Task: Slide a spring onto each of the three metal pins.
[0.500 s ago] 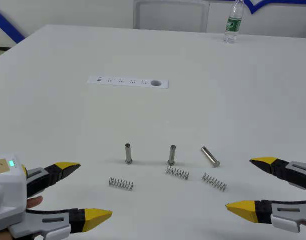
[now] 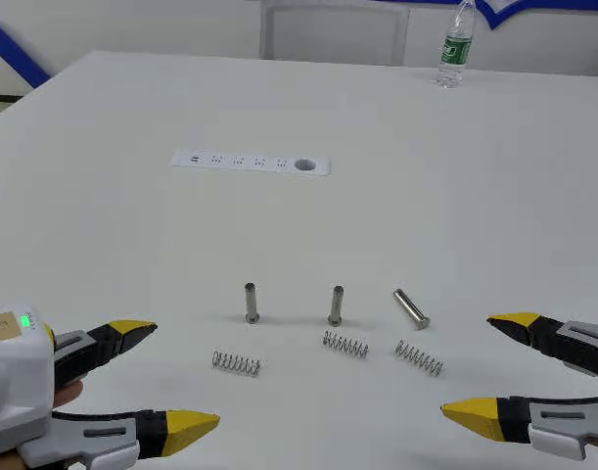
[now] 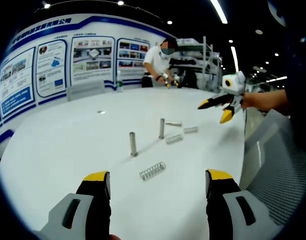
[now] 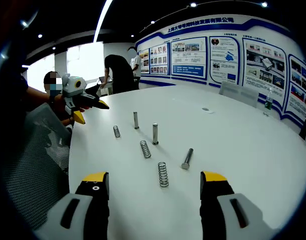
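Head view: power strip (image 2: pixel 250 162) beyond pins (image 2: pixel 336 305); left gripper (image 2: pixel 182 373) and right gripper (image 2: pixel 469 361) wide, empty

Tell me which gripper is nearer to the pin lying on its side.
Right. The right gripper is open close by, just right of the lying pin. The left gripper is open far off, left of the leftmost pin.

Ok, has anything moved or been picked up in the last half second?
Nothing visibly changed; the slight shift of the picture is the headset camera. The left gripper and right gripper are open and empty, as before. The left spring, middle spring and right spring lie loose on the table; the left pin and middle pin stand upright, and the right pin lies on its side.
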The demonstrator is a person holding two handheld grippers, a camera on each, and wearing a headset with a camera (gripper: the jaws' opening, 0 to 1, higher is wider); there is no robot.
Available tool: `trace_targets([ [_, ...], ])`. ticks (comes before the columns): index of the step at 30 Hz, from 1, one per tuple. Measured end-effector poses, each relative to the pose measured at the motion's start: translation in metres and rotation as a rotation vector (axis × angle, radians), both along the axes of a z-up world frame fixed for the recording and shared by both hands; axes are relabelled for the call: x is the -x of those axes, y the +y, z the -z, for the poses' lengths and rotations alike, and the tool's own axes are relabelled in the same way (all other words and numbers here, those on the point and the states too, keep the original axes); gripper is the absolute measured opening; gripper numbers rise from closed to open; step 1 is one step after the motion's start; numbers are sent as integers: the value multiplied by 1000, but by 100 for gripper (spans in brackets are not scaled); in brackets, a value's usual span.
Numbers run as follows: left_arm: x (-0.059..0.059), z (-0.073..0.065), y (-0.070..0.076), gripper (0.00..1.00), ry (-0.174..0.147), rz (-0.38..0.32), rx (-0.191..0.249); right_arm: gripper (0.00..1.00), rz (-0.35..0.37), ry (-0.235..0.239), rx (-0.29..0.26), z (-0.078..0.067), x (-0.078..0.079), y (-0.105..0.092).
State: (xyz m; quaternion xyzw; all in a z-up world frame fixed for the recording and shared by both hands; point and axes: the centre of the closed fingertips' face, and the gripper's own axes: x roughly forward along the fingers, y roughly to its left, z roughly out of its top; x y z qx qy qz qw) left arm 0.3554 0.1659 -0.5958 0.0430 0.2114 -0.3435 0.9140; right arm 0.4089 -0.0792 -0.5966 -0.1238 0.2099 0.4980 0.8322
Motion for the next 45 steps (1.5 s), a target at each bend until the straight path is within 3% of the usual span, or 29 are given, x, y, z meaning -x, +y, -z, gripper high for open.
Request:
trace_targets([
  [30,0,0,-1,80,-1,-4,8,74,11,3,5,-4,3,2],
  [39,-1,0,1,79,1,-12,18,73,14,-2,9,-6,-3,2],
  [45,0,1,1,79,4,-13,17,73,23,-10,21,-10,-17,4],
])
